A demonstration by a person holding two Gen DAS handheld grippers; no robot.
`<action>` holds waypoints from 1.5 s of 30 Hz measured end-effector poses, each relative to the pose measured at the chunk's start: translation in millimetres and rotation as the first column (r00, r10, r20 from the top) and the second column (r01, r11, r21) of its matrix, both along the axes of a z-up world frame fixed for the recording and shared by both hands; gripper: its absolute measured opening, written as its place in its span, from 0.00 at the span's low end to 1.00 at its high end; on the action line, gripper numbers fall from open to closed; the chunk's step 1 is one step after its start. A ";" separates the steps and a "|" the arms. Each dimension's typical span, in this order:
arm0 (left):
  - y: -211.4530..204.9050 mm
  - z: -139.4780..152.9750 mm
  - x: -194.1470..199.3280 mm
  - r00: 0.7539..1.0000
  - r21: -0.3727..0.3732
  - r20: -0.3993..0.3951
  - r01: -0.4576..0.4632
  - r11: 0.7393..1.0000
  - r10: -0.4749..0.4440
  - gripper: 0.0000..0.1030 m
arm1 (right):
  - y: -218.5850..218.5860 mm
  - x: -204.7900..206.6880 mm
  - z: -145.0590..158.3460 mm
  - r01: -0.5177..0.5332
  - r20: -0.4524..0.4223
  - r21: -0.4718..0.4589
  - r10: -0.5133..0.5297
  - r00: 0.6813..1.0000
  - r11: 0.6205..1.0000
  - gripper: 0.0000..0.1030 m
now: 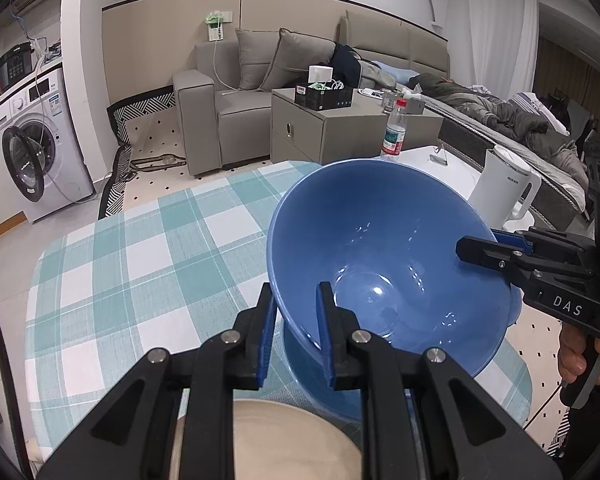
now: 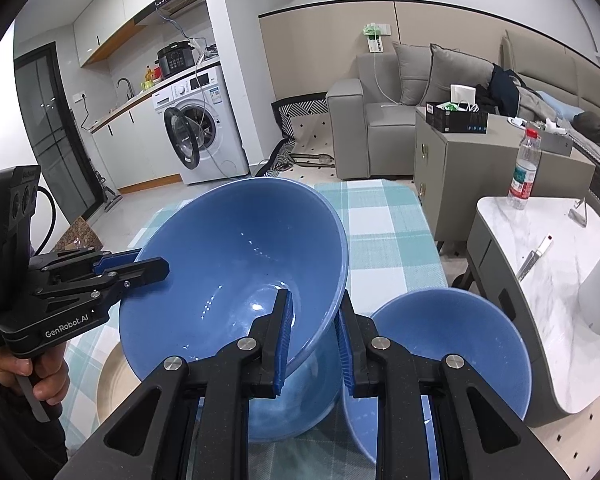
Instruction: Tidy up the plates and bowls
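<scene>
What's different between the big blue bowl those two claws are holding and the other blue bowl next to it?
The big blue bowl is held tilted above the table, its rim pinched by the left gripper and right gripper; the smaller blue bowl has no gripper on it. The held bowl looks wider. Both share the same glossy blue colour and flared shape.
</scene>
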State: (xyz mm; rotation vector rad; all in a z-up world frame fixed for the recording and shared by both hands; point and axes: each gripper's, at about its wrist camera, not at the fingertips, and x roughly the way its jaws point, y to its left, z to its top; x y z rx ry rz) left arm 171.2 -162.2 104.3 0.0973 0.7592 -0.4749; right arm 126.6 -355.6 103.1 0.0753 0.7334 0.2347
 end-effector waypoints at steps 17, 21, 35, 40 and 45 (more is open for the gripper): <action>1.3 -22.0 -10.1 1.000 0.038 -0.029 -0.007 0.999 0.008 0.17 | 8.0 -8.6 -21.6 0.005 -0.023 -0.037 -0.006 1.000 0.999 0.21; -0.3 -25.4 -10.6 0.999 0.045 -0.034 -0.007 0.999 0.009 0.18 | 10.2 -8.7 -23.6 0.012 -0.019 -0.055 -0.013 1.000 0.998 0.21; -9.1 -39.6 -9.9 0.999 0.103 -0.044 -0.004 0.995 0.009 0.18 | 18.0 -11.1 -35.7 0.022 -0.018 -0.132 -0.024 1.000 0.991 0.22; -12.4 -44.9 -9.5 0.999 0.132 -0.047 -0.007 0.991 0.014 0.20 | 25.0 -11.2 -43.2 0.019 -0.019 -0.180 -0.023 1.000 0.984 0.22; -14.0 -51.6 -8.4 0.998 0.158 -0.057 -0.008 0.987 0.017 0.21 | 28.5 -9.9 -47.6 0.016 -0.022 -0.201 -0.020 1.000 0.979 0.22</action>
